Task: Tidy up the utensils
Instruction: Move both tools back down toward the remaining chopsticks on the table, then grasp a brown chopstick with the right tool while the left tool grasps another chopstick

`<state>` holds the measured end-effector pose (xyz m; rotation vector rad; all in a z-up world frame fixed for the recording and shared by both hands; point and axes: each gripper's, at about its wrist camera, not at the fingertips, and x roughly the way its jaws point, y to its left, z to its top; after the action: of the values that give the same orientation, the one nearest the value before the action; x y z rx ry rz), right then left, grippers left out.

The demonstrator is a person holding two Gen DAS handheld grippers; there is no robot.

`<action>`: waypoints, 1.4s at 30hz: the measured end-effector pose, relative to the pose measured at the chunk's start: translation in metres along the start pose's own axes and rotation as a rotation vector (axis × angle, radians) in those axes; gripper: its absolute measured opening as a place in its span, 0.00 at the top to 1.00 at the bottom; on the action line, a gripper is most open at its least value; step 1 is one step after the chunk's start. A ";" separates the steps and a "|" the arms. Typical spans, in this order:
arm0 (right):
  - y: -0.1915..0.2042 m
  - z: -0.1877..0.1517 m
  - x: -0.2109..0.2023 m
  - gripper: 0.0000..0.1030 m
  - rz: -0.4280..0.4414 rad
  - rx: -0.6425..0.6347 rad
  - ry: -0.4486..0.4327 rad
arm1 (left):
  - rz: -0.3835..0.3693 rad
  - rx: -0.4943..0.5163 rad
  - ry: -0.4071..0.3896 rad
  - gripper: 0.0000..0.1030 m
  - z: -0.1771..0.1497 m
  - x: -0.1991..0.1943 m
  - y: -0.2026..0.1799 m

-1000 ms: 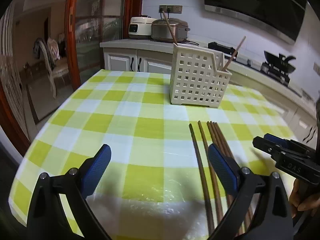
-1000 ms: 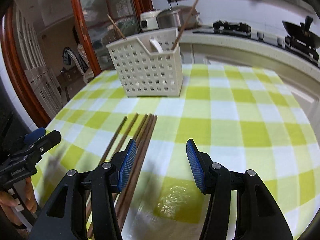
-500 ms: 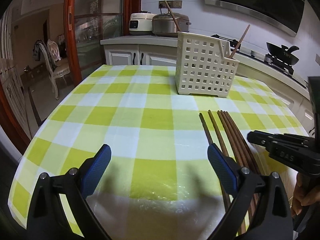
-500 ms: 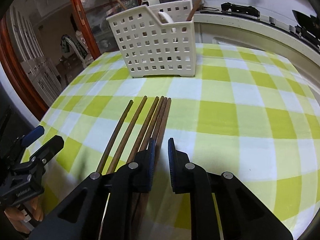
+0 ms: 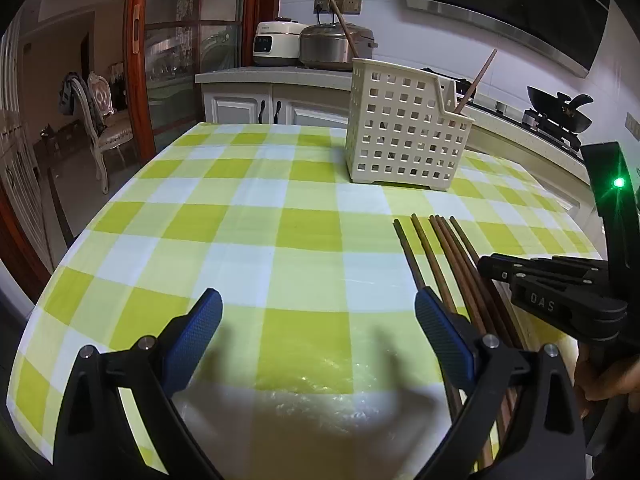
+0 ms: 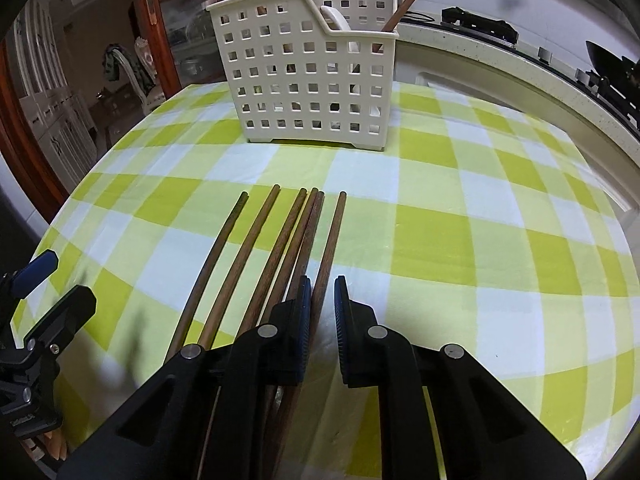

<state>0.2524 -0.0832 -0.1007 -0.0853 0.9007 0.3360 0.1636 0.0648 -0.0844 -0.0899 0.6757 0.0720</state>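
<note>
Several brown wooden chopsticks (image 6: 260, 248) (image 5: 440, 248) lie side by side on the green-and-white checked tablecloth. My right gripper (image 6: 322, 280) is low over their near ends, its jaws drawn close around the rightmost chopstick (image 6: 334, 232), which lies slightly apart from the others. In the left wrist view, the right gripper (image 5: 486, 264) reaches in from the right over the sticks. My left gripper (image 5: 318, 308) stays wide open above bare cloth, left of the chopsticks, holding nothing. A white perforated basket (image 5: 408, 140) (image 6: 308, 76) stands further back, with a chopstick (image 5: 478, 80) and a white spoon (image 6: 334, 16) in it.
Behind the table runs a kitchen counter with two rice cookers (image 5: 316, 44) and a wok (image 5: 560, 108) on a stove. A chair (image 5: 96, 108) stands beyond the table's left edge. A hand (image 5: 612, 376) grips the right tool's handle.
The right gripper came forward and down over the chopsticks and its jaws narrowed from wide to close around the rightmost one, which now lies apart from the rest. The left gripper barely moved.
</note>
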 end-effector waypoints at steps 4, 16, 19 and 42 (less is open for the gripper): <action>0.004 0.003 0.004 0.88 -0.019 -0.015 0.009 | -0.002 0.000 0.004 0.09 0.000 0.000 -0.001; 0.009 0.009 0.009 0.93 -0.059 -0.071 0.025 | -0.003 0.013 0.047 0.09 0.005 0.007 -0.007; 0.004 0.004 0.006 0.93 -0.048 -0.066 0.014 | -0.004 0.026 0.075 0.09 0.008 0.012 -0.012; -0.045 -0.020 -0.015 0.94 0.096 0.030 -0.010 | 0.005 0.108 0.268 0.54 0.028 0.076 -0.066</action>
<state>0.2433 -0.1333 -0.1042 -0.0124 0.9013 0.4114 0.2466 0.0049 -0.1061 0.0063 0.9465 0.0280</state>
